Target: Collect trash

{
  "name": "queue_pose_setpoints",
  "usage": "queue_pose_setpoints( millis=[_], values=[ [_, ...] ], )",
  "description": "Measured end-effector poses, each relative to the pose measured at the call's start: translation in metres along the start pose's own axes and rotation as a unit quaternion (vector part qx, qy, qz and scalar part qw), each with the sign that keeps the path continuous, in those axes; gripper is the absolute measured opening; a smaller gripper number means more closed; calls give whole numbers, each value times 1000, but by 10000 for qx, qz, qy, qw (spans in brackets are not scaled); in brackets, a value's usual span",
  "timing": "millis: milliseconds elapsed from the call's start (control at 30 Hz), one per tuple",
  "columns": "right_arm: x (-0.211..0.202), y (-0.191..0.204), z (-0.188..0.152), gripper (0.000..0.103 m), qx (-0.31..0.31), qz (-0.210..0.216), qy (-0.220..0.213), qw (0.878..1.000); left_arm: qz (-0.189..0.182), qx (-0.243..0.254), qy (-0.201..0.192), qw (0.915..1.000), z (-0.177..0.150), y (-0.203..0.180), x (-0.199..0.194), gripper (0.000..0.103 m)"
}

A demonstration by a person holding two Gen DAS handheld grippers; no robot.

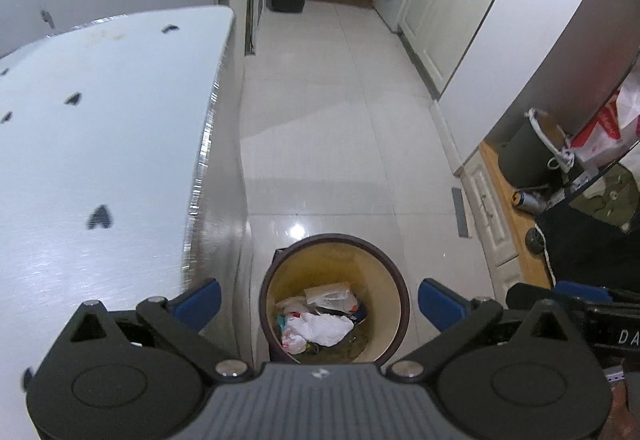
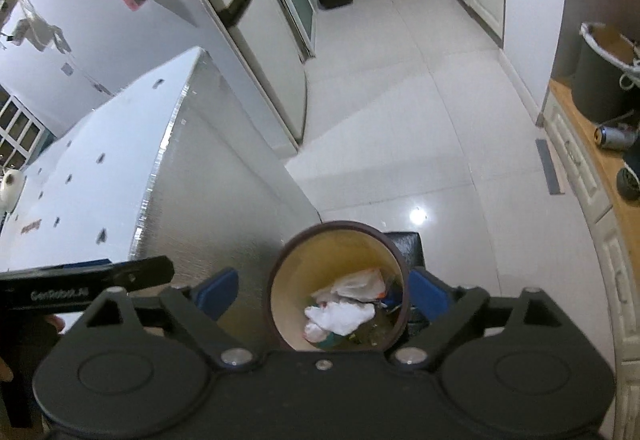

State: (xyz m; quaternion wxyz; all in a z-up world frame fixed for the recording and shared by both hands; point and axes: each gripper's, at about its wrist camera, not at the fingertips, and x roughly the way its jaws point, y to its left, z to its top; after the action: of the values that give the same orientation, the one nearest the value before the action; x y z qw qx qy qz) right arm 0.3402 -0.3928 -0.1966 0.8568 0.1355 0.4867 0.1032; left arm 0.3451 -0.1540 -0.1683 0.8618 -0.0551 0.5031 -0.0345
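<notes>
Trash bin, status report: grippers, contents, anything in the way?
Both grippers, left and right, open, empty, above trash bin. Crumpled white trash inside. Nothing blocking the bin mouth.

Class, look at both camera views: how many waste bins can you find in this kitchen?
2. A round brown-rimmed bin with a cream inside stands on the tiled floor beside the silver cabinet, holding crumpled trash. A dark grey lined bin sits on the wooden ledge at right. Others may be hidden.
</notes>
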Motion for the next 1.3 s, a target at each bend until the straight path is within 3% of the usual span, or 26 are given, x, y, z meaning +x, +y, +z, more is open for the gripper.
queue_pose_setpoints(
  millis=[200, 633, 1033, 1300],
  values=[
    [-37, 27, -10, 103, -184, -80, -270, 9994, -24, 50, -220, 9997, -13, 14, -47, 103],
    [-109, 79, -55, 103, -390, -347, -796, 9955, -81, 245, -621, 9977, -62, 36, -131, 103],
    [-164, 114, -108, 103, -403, -501, -1187, 9908, -100, 440, -861, 9953, -105, 47, -178, 103],
    [-185, 119, -122, 103, -472, -729, -1383, 9866, -63, 384, -1059, 9936, -119, 43, -198, 103]
  ],
)
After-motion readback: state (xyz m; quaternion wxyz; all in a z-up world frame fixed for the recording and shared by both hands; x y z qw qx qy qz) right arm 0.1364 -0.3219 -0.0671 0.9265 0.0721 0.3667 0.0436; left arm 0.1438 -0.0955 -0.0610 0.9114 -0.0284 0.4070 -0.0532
